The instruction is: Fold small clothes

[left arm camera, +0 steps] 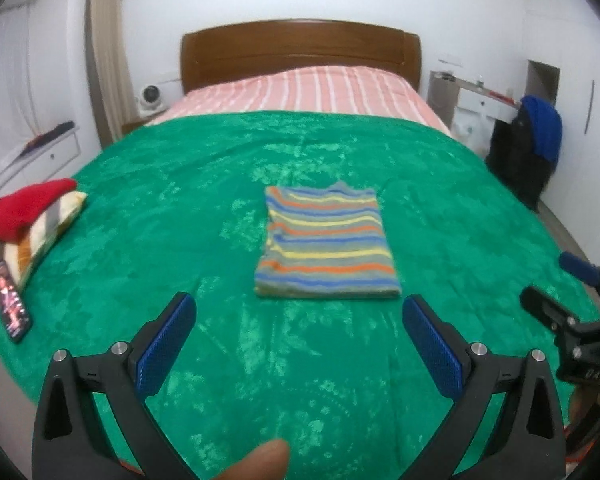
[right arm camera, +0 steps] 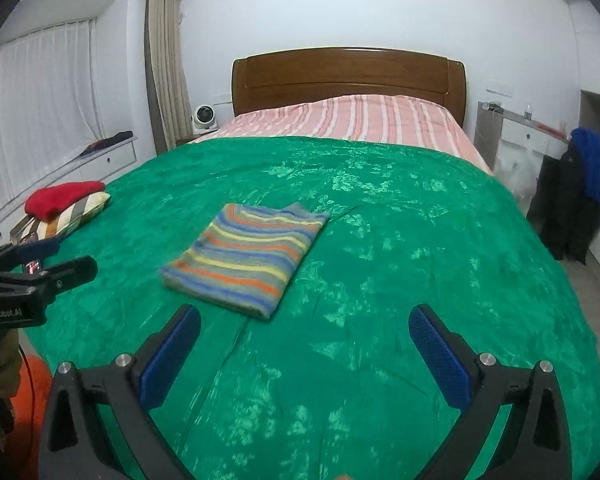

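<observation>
2 wrist views toward shared bed [left arm camera: 340, 360]

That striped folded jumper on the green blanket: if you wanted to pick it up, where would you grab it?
Probably by the near edge of the striped jumper, coming in low from the front. It lies flat in a neat rectangle, and that thick folded edge faces both open tools, so a pad could slide under all the layers.

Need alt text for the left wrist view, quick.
A folded striped garment lies flat on a green blanket, just beyond the open, empty left tool. A red garment sits on a pillow at left.
</observation>
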A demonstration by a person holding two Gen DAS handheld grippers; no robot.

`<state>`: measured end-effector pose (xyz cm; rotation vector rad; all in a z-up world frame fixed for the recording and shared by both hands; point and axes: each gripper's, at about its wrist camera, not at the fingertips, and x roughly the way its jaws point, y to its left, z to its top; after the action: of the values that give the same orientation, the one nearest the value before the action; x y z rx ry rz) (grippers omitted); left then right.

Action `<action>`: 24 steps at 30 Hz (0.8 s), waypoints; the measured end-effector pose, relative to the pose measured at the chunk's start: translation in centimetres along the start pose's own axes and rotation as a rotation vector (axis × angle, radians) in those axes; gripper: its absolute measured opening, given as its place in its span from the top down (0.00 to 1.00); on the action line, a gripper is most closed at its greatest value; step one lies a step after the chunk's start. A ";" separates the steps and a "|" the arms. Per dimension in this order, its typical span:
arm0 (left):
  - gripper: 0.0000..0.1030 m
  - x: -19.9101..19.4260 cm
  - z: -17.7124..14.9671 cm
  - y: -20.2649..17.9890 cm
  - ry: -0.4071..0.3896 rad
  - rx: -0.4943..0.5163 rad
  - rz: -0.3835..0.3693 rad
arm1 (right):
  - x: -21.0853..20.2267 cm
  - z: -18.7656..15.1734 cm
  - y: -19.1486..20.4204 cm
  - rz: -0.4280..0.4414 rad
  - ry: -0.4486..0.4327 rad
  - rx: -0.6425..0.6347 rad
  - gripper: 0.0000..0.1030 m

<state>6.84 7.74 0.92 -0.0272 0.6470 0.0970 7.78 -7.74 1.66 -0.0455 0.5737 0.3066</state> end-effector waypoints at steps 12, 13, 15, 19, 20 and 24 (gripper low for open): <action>0.00 -1.3 -1.8 0.2 0.089 -0.042 0.207 | -2.9 -0.9 1.3 -0.001 0.104 -0.038 0.00; 0.00 -1.5 -2.0 0.0 0.101 -0.033 0.202 | -3.1 -0.8 1.3 -0.001 0.108 -0.034 0.00; 0.00 -1.7 -2.2 -0.2 0.109 -0.020 0.180 | -3.3 -0.6 1.5 0.003 0.123 -0.027 0.00; 0.00 -2.4 -2.6 -0.6 0.118 0.002 0.136 | -3.6 -0.4 2.7 0.020 0.148 -0.041 0.00; 0.00 -2.5 -2.6 -0.8 0.117 0.007 0.136 | -3.6 -0.4 3.0 0.028 0.149 -0.046 0.00; 0.00 -3.0 -2.7 -1.1 0.119 0.017 0.159 | -3.6 -0.9 3.8 0.028 0.162 -0.058 0.00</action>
<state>2.92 6.25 0.57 0.0357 0.7684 0.2448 3.34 -5.17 3.02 -0.1190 0.7262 0.3489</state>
